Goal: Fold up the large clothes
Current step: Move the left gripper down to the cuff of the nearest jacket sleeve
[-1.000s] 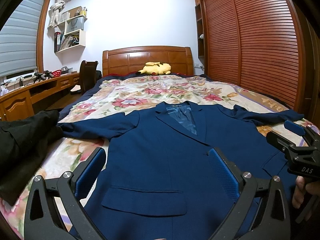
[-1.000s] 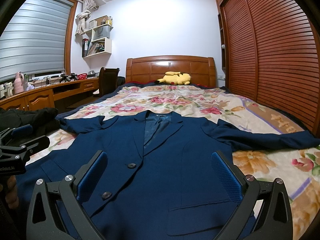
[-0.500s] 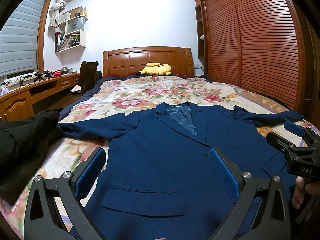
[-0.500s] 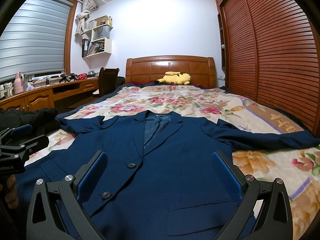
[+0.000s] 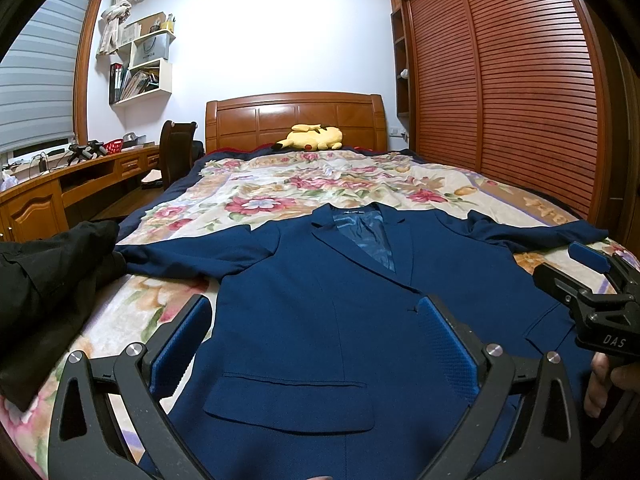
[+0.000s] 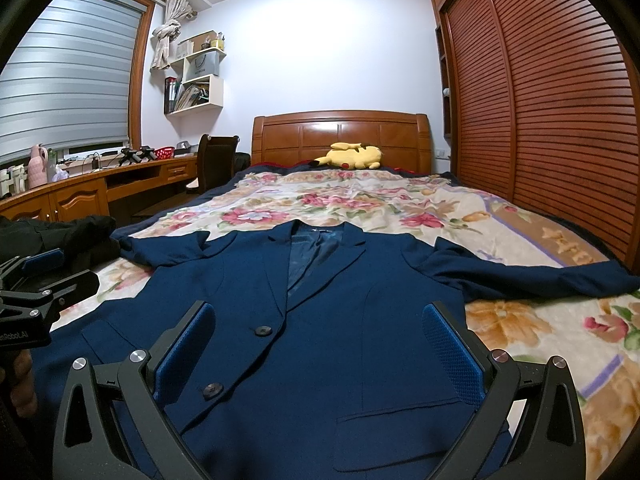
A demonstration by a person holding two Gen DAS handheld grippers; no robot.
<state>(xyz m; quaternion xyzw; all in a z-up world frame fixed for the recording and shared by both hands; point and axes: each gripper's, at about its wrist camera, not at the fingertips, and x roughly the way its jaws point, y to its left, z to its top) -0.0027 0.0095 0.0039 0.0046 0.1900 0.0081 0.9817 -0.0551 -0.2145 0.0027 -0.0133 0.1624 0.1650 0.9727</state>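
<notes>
A navy blazer [image 5: 320, 320] lies face up and spread flat on the floral bedspread [image 5: 280, 188] at the foot of the bed, collar toward the headboard, both sleeves stretched out to the sides. The left gripper [image 5: 316, 340] hovers low over the jacket's lower front with its fingers [image 5: 446, 344] wide apart and nothing between them; the right gripper [image 6: 320, 344] does the same over the other front panel, fingers wide and empty, near the two buttons [image 6: 263, 331]. No fold looks started. The main risk, I judge, is a shallow pinch: the cloth looks thick and lined (a shiny lining shows at the neck), so a grip on the top layer alone could lift the front panel off the back and drag the lapels askew. The sleeve on the left ends just beside a heap of black clothing [image 5: 44, 280], so a sweep there could snag it. Lifting the two sides unevenly would likely twist the body and leave a crooked fold line.
</notes>
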